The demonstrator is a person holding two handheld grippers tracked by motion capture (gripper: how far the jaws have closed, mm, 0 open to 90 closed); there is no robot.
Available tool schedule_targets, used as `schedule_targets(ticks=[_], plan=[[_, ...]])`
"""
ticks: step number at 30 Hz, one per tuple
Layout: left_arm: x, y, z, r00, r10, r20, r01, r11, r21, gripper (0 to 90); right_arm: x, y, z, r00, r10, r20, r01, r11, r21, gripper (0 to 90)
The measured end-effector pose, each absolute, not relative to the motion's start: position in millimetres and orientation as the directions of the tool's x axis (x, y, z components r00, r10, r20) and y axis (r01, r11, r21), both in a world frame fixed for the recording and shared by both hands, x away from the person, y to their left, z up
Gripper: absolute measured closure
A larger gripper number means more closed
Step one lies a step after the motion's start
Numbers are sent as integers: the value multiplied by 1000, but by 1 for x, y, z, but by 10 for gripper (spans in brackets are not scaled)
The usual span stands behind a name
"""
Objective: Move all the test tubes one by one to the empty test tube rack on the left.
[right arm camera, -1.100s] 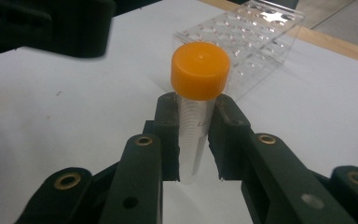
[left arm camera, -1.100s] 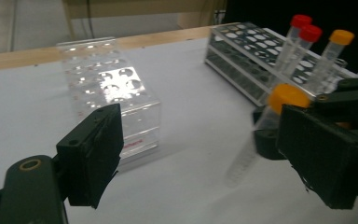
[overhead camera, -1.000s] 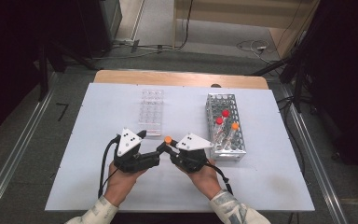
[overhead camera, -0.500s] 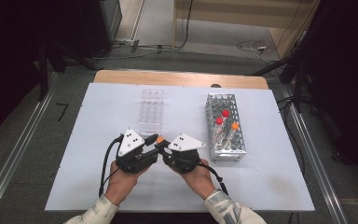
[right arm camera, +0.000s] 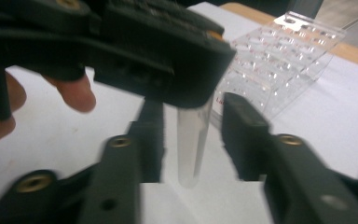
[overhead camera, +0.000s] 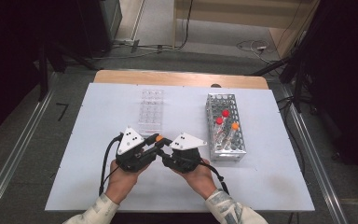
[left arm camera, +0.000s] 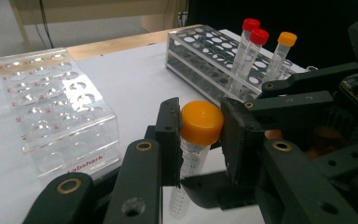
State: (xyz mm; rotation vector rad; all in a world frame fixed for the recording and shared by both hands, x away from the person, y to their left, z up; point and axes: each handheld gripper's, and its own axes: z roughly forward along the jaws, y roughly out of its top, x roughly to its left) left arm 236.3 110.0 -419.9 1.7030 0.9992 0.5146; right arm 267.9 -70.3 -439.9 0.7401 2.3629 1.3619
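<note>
Since the earlier frames, both my hands have drawn together at the near middle of the white table [overhead camera: 261, 186], and the orange-capped tube [left arm camera: 200, 123] has passed from right to left. My left gripper [left arm camera: 200, 135] has just been closing and now clamps the tube at its cap. My right gripper [right arm camera: 191, 135] has just been opening; its pads stand off the tube's clear body. Judgement: handover essentially done. Left to do: seat the tube in the clear acrylic rack [overhead camera: 150, 111]. Three capped tubes remain in the metal rack [overhead camera: 225, 126].
</note>
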Motion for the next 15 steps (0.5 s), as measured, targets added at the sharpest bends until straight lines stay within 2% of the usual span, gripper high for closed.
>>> schedule_targets(ticks=[3, 6, 12, 15], plan=[[238, 112, -419, 553, 823, -133, 374, -103, 922, 699, 267, -76, -440, -813, 581, -20, 284, 426, 859, 447], [241, 114, -419, 547, 823, -154, 385, -84, 919, 699, 264, -85, -441, -807, 591, -11, 302, 429, 851, 329], [244, 115, -418, 538, 828, -158, 388, -77, 918, 699, 255, -108, -440, -796, 605, -2, 321, 425, 847, 262], [245, 114, -418, 538, 829, -154, 388, -81, 918, 699, 253, -116, -440, -792, 610, 14, 333, 413, 848, 257]])
